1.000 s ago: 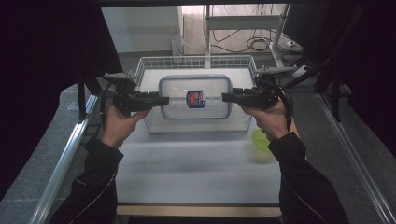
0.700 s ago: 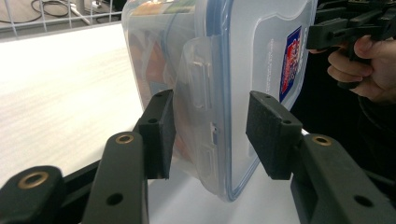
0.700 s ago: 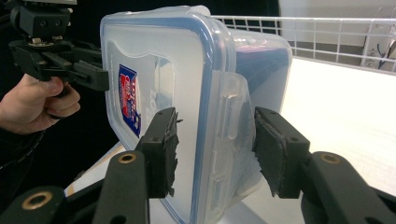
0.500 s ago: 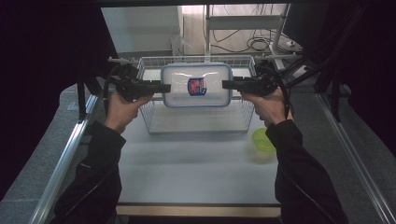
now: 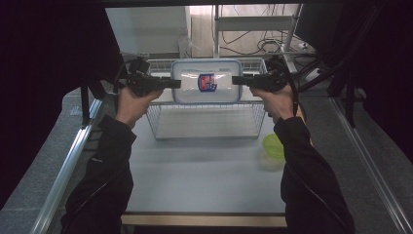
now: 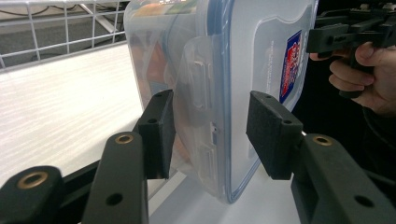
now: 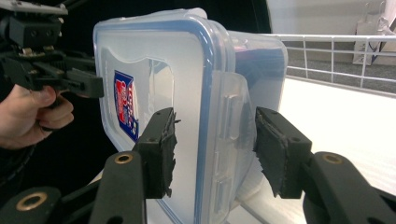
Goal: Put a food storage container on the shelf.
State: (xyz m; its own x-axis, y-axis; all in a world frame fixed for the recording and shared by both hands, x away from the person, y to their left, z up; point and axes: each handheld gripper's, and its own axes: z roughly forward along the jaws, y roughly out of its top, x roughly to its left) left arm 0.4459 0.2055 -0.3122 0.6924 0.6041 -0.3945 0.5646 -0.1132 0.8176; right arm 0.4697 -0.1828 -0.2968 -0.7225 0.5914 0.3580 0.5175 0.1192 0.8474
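Left gripper [image 5: 175, 83] | clamps container [image 5: 207, 81] end latch | right gripper [image 5: 236, 80] clamps opposite latch | level two-sided carry above wire basket [image 5: 207, 121]

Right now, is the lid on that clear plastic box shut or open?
Shut. The blue-rimmed lid sits flush on the clear plastic box, and the side latch is folded down against the wall.

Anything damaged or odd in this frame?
Yes: the foam pads of the right tool look torn and ragged at the edges where they clamp the lidded container. Nothing is spilled.
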